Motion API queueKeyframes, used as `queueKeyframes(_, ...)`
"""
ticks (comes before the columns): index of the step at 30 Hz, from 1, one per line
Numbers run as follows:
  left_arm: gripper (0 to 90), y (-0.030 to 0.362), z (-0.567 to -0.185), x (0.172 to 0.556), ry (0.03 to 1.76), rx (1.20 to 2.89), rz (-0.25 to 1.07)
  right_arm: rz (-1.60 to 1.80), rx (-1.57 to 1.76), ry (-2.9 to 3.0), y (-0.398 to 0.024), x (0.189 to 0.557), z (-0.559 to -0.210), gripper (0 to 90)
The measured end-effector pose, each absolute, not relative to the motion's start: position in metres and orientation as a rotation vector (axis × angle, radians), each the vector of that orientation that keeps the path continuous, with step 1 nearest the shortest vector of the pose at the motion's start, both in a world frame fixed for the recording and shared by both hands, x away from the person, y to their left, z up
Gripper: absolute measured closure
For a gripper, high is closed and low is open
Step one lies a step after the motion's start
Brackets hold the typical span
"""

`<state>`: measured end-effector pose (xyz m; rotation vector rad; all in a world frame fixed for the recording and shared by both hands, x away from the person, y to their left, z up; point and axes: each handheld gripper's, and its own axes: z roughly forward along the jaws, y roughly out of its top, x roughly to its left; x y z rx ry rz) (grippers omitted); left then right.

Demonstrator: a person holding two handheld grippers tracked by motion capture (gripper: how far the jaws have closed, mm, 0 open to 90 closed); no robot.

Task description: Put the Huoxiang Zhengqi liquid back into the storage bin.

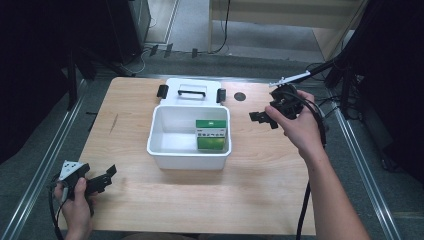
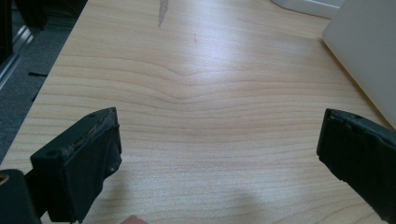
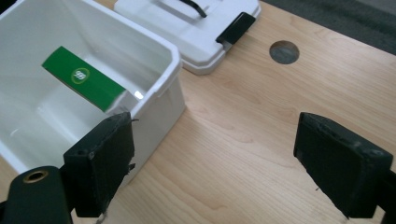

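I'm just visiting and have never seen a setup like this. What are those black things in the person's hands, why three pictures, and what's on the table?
A person holds a hand-operated clamp in each hand: the left gripper and the right gripper. One camera looks down from above; the other two ride on the grippers, looking along their black jaws. On the wooden table stands an open white box with a green carton inside; its lid, with black latches, lies just behind it. Both grippers are open and hold nothing. The right one is beside the box, near the carton's end.

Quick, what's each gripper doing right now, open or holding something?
Left gripper: open, holding nothing.
Right gripper: open, holding nothing, beside the white bin.
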<state>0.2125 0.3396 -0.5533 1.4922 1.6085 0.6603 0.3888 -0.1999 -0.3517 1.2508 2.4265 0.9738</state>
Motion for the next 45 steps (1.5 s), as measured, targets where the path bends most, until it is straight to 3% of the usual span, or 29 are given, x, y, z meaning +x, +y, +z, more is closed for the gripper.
queueKeyframes(19,0.7,0.338,-0.553,0.212,1.61,1.499,0.666,1.229,1.369,2.065,-0.281,0.34,-0.426,12.6)
queueKeyframes(45,0.7,0.338,-0.553,0.211,1.617,1.487,0.671,1.258,1.466,1.868,-0.35,0.268,-0.521,12.6)
